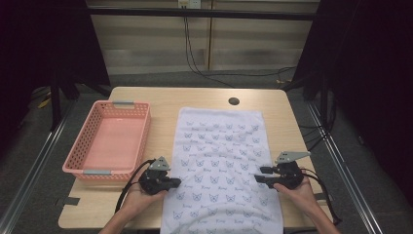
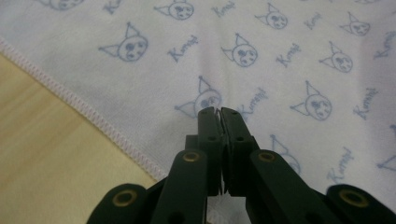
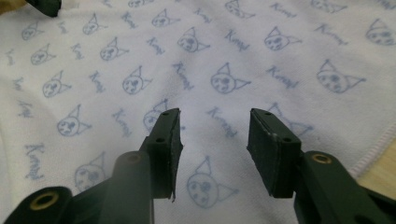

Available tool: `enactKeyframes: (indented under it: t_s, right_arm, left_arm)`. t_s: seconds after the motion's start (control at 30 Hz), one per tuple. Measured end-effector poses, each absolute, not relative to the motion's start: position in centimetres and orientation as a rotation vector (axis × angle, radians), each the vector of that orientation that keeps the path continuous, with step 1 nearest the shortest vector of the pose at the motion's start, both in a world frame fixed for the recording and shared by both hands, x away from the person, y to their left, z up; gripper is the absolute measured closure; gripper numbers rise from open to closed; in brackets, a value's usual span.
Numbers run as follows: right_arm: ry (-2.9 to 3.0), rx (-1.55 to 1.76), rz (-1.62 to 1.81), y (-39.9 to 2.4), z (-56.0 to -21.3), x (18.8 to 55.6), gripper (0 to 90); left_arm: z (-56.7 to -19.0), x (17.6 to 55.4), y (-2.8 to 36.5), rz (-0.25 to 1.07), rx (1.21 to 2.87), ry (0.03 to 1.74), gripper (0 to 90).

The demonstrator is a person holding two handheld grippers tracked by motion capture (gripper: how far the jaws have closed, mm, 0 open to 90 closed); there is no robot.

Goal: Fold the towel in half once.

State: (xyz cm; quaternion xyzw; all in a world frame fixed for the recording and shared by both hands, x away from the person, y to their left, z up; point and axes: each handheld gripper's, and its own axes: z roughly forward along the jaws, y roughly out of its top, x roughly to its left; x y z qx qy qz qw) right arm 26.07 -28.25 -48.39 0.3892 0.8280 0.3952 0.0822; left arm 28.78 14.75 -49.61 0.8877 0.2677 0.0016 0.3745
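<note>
- The towel (image 1: 221,165) lies flat and lengthwise on the worktop (image 1: 272,100), between my two hands, its near end hanging a little over the front edge. It is white with a blue cat-face print and a stitched hem.
- I judge it light, soft and limp: it will fold and sag wherever I lift it and will not keep a shape. It is not fragile, and the cloth should give my pads good purchase rather than slip.
- My left tool (image 2: 219,112) is closed, jaws pressed together with no cloth between them, its tips over the towel just inside the left hem.
- My right tool (image 3: 214,135) stands partly open, with bare printed cloth showing in the gap and nothing pinched, just inside the right hem.
- Best hold, as I see it: the stitched hem or a corner, where the fabric is doubled and firmer. Pinching mid-sheet would only raise a pucker.
- With one tool at each long edge, lifting both together should keep the cloth from twisting.
- The pink basket (image 1: 109,141) sits on the left of the worktop, near my left hand but apart from the towel, and it is empty.
- Bare worktop lies beyond the towel's far end and along its right side. The round hole (image 1: 234,101) there is clear of the cloth.
</note>
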Motion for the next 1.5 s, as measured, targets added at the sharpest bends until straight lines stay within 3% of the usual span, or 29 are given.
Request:
enactKeyframes:
  t_s: [0.1,0.3,0.4,0.5,0.57,0.63,0.7,0.83,1.0,1.5]
  right_arm:
    - [2.488,1.159,1.164,-28.1,-48.7,26.2,55.3]
    - [2.468,1.159,1.151,-28.1,-49.2,28.2,58.2]
    - [2.465,1.204,1.129,-28.2,-49.5,29.3,56.8]
    - [2.468,1.198,1.086,-27.9,-49.8,29.7,47.7]
    - [2.461,1.192,1.068,-27.7,-50.0,29.7,47.1]
    - [2.461,1.163,1.044,-27.5,-50.1,29.4,50.4]
    - [2.458,1.155,1.009,-27.3,-49.9,28.9,70.3]
    - [2.475,1.144,1.023,-27.6,-49.9,27.8,84.9]
    - [2.52,1.149,1.048,-27.9,-49.7,26.0,86.6]
    - [2.678,1.115,0.979,-28.4,-48.8,20.6,87.7]
  left_arm:
    - [-49.5,28.2,14.9,-0.026,2.286,0.673,87.7]
    - [-49.4,29.9,14.2,-0.043,2.213,0.724,60.3]
    - [-49.5,31.3,13.7,-0.005,2.215,0.744,58.2]
    - [-49.8,32.5,13.5,0.026,2.198,0.775,56.4]
    - [-49.9,32.6,13.4,0.063,2.227,0.731,59.8]
    - [-49.9,32.1,13.6,0.129,2.252,0.691,73.5]
    - [-49.9,31.9,13.9,0.116,2.245,0.708,83.6]
    - [-50.1,30.9,14.7,0.044,2.226,0.709,88.8]
    - [-49.7,28.4,14.2,0.048,2.281,0.655,88.9]
    - [-49.2,22.4,14.5,-0.169,2.335,0.572,88.9]
